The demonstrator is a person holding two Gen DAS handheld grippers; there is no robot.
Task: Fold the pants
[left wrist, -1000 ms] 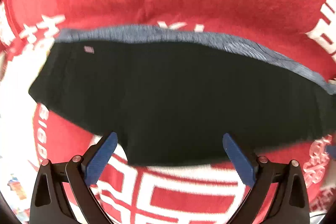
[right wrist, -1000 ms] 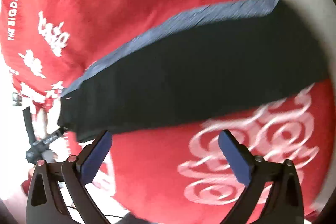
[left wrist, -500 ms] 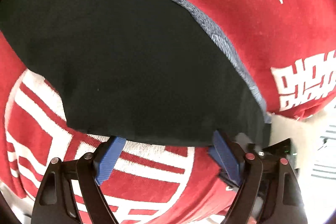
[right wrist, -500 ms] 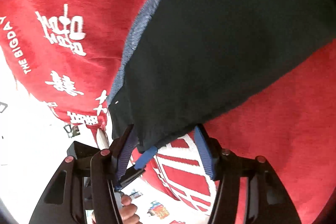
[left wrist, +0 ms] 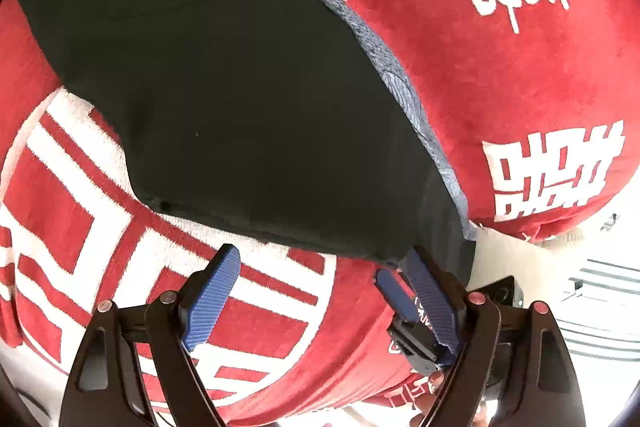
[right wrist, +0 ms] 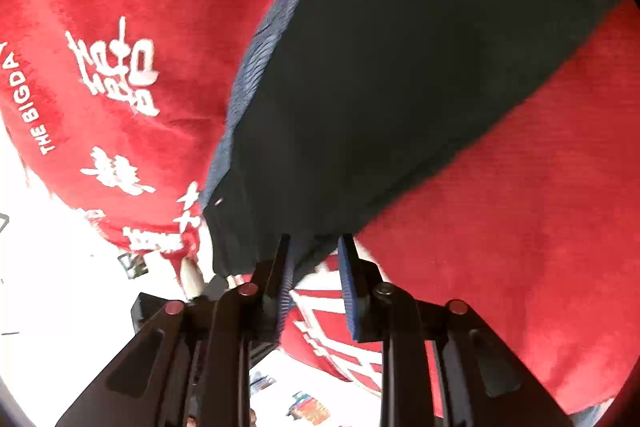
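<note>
While the black pants (left wrist: 240,99) lie flat on the red blanket (left wrist: 500,75), the right tool (right wrist: 314,267) is closing around their near corner and the left tool (left wrist: 320,291) stands wide at the hem, so the next move likely calls for pinching and lifting for the fold.

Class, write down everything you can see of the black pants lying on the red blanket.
The pants are a soft, matte black cloth with a blue-grey ribbed band along one long edge, probably the waistband. They lie spread flat, already doubled, on a plush red blanket with white characters. One corner hangs past the blanket's edge. The right gripper is closing its jaws on that corner, with cloth between them. The left gripper stands wide open at the near hem, one finger against the cloth.
</note>
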